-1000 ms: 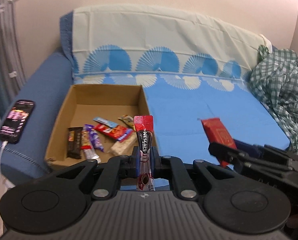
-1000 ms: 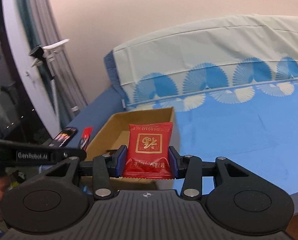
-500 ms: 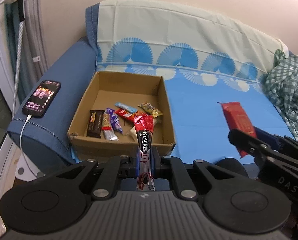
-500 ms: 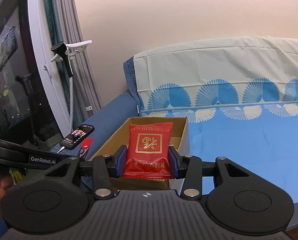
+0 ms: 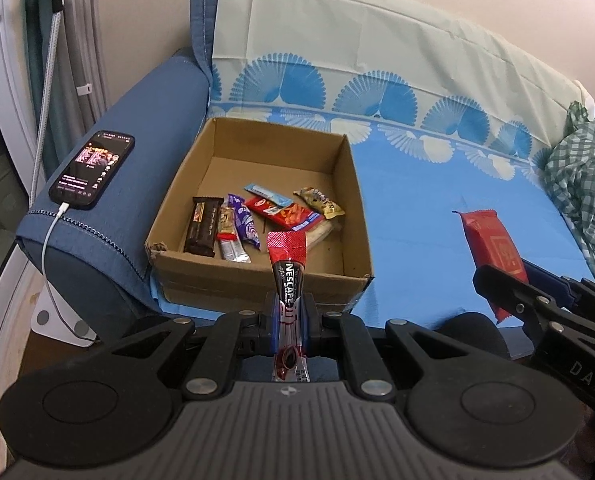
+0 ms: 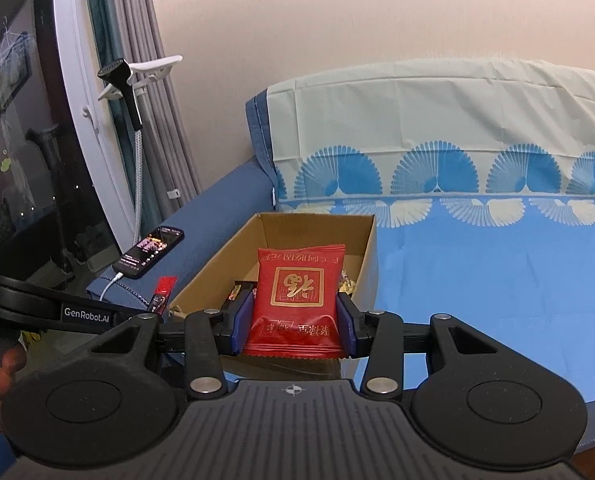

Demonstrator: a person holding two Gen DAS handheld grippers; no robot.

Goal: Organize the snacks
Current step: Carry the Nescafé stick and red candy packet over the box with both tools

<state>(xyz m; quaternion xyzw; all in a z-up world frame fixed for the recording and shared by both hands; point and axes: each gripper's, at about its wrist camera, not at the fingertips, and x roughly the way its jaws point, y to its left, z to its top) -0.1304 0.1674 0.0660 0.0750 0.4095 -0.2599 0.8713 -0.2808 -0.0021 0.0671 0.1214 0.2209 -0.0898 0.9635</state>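
Observation:
My left gripper [image 5: 288, 312] is shut on a red and black Nescafe coffee stick [image 5: 288, 276], held upright just in front of the near wall of an open cardboard box [image 5: 257, 276] on the sofa. Several snack bars and packets [image 5: 257, 220] lie on the box floor. My right gripper [image 6: 293, 320] is shut on a red snack packet with a gold emblem [image 6: 297, 292], held near the box [image 6: 367, 240]. In the left wrist view that red packet [image 5: 491, 246] and the right gripper's fingers [image 5: 537, 300] show to the right of the box.
A phone [image 5: 91, 170] on a charging cable lies on the blue sofa armrest left of the box. A green checked cloth [image 5: 581, 184] is piled at the right end of the sofa seat [image 5: 437, 208]. A white holder arm [image 6: 137, 72], curtains and a window stand at the left.
Both grippers drew back from the sofa and shifted; the box now shows whole, further right in the left wrist view. Each keeps hold of its snack.

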